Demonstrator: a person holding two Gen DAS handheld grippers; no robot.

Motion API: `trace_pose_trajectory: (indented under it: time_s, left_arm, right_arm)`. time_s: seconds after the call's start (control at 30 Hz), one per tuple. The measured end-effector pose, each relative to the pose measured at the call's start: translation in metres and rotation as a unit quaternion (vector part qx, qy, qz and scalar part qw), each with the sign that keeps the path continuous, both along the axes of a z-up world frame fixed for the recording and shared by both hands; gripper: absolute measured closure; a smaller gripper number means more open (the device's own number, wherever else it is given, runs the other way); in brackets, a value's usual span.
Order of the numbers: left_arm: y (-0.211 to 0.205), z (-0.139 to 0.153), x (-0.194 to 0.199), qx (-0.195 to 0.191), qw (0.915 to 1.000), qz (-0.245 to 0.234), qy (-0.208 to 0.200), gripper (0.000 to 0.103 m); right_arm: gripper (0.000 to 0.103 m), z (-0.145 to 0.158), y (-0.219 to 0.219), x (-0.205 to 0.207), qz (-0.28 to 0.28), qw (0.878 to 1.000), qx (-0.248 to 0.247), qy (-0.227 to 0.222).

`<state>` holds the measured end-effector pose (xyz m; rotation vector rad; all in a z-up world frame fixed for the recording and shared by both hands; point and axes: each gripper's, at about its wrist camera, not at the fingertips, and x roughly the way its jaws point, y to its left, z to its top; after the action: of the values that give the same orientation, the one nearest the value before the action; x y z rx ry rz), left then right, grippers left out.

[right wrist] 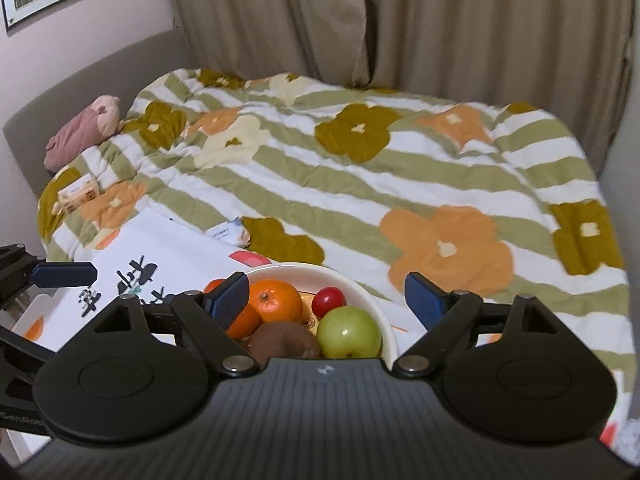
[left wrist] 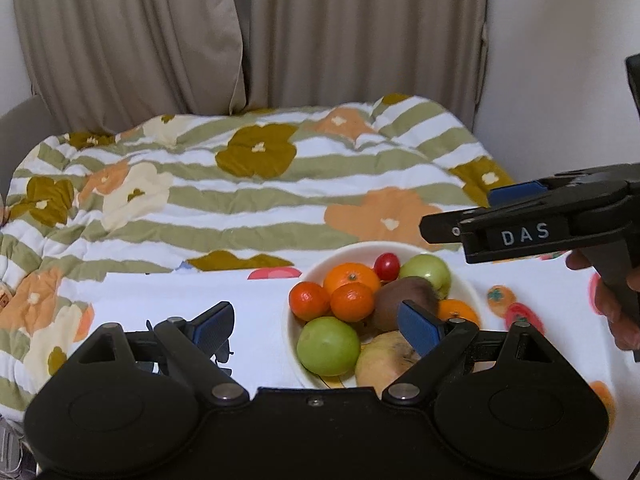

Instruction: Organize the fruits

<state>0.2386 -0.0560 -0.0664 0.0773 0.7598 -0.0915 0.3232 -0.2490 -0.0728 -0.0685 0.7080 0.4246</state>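
Beige curtains (left wrist: 248, 36) hang behind a flowered quilt (left wrist: 240, 200), which lies beyond the white bowl (left wrist: 292, 340) of fruit at lower centre. Both the left gripper (left wrist: 316, 328) and right gripper (right wrist: 324, 296) hold their jaws wide apart, empty, above the bowl; white cloth (left wrist: 160, 300) lies bare at lower left.

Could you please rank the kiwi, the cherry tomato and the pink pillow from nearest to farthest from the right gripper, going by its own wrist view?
1. Kiwi: in the bowl, just under the right gripper.
2. Cherry tomato: toward the bowl's far side.
3. Pink pillow: far left, by the headboard.
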Motion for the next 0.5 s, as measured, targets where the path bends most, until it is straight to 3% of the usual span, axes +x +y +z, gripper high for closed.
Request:
trace_pose_trajectory:
  time_s: [0.2,0.5]
  left_arm:
    - [0.003,0.028,-0.041,0.000,0.9990,-0.017,-0.042,0.011]
    - [0.021,0.068,-0.112,-0.021,0.9936,-0.025,-0.108,0.000]
  right_arm:
    - [0.000,0.035,0.001,-0.065,-0.044,0.999,0.002,-0.031]
    - [0.000,0.074,0.003,-0.171,-0.128,0.989,-0.002,-0.073]
